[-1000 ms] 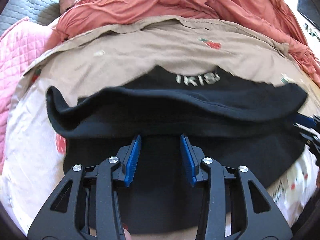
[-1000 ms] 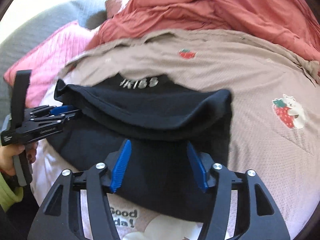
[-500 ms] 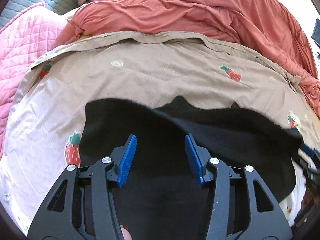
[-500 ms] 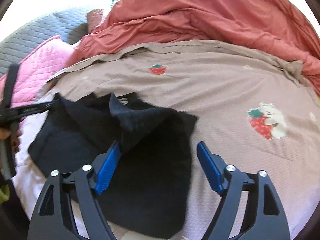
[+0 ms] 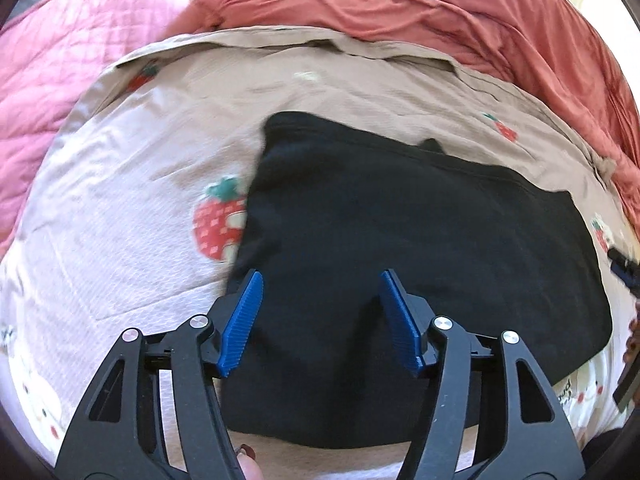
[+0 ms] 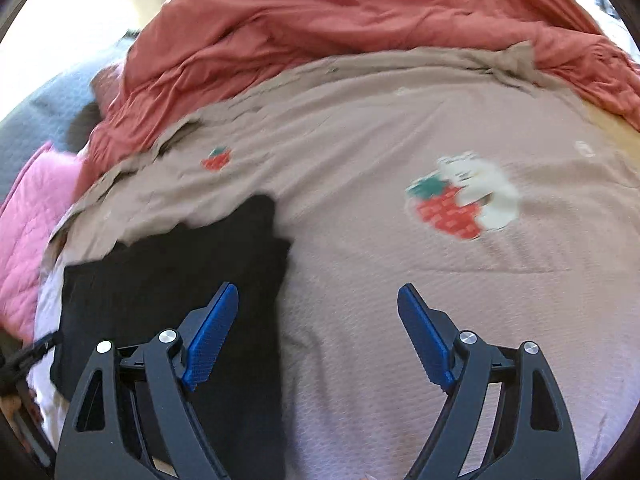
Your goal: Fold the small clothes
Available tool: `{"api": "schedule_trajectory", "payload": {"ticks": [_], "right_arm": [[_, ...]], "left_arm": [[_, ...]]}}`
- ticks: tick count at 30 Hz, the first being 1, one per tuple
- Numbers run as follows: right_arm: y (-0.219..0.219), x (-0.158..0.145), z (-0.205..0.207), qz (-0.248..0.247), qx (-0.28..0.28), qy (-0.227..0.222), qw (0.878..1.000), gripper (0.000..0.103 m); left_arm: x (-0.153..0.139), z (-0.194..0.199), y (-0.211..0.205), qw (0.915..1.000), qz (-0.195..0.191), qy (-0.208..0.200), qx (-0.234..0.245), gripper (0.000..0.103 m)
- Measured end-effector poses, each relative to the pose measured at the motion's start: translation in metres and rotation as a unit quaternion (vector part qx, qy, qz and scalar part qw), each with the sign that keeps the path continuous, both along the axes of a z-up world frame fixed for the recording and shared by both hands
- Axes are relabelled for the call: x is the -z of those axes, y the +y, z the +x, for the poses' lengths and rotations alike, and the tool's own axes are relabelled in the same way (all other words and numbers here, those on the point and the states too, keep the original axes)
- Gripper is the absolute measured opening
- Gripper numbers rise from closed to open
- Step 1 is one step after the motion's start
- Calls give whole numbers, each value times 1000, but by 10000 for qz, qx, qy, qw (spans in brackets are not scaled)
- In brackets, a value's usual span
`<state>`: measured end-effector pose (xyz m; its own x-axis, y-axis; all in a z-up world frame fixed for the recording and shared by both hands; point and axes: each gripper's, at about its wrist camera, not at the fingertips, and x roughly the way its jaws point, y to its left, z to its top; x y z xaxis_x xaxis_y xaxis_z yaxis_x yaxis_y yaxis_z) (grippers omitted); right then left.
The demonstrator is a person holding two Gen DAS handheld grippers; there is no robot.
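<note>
Nearest, the left gripper [image 5: 320, 316] is opening its fingers, empty, above a folded black garment [image 5: 420, 248]. The garment lies flat on a strawberry-print bedspread [image 5: 132, 216], long axis running nine to three o'clock. The right gripper [image 6: 318, 334] gapes wide, empty. Red bedding [image 6: 340, 20] is heaped at twelve o'clock.

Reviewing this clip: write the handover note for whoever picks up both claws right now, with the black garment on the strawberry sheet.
Left claw: jaws opening, nothing gripped; it hangs over the black garment, which shows between the pads without being pinched.
Right claw: open and empty, over the garment's right edge and the bare strawberry sheet.
Garment: lying flat, doubled over, on the sheet, with the red blanket behind it and the pink quilt on the left.
Done: at least one fold appears laid, both claws free.
Left: probably a further fold, then tidying the uneven far edge; views are blurred, so check the edges first.
</note>
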<state>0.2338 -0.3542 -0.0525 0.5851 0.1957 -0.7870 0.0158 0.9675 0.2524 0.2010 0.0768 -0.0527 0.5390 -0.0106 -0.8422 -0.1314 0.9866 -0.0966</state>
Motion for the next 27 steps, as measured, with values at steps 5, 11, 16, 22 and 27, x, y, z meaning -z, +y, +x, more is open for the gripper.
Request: {"api": "schedule_trajectory", "payload": {"ticks": [5, 11, 16, 22, 27], "right_arm": [[17, 5, -1, 122, -459, 148, 9988, 80], [28, 18, -1, 567, -784, 617, 9934, 44], [30, 16, -8, 747, -810, 750, 9911, 42], [28, 19, -13, 894, -838, 908, 9883, 36], [22, 17, -24, 1013, -796, 856, 9880, 14]], "left_arm": [[3, -3, 20, 9992, -269, 53, -286, 58], [14, -7, 26, 9976, -525, 180, -425, 65], [19, -17, 33, 9941, -880, 201, -601, 68], [25, -27, 35, 9924, -1100, 243, -488, 65], [24, -32, 27, 9922, -1177, 151, -375, 35]]}}
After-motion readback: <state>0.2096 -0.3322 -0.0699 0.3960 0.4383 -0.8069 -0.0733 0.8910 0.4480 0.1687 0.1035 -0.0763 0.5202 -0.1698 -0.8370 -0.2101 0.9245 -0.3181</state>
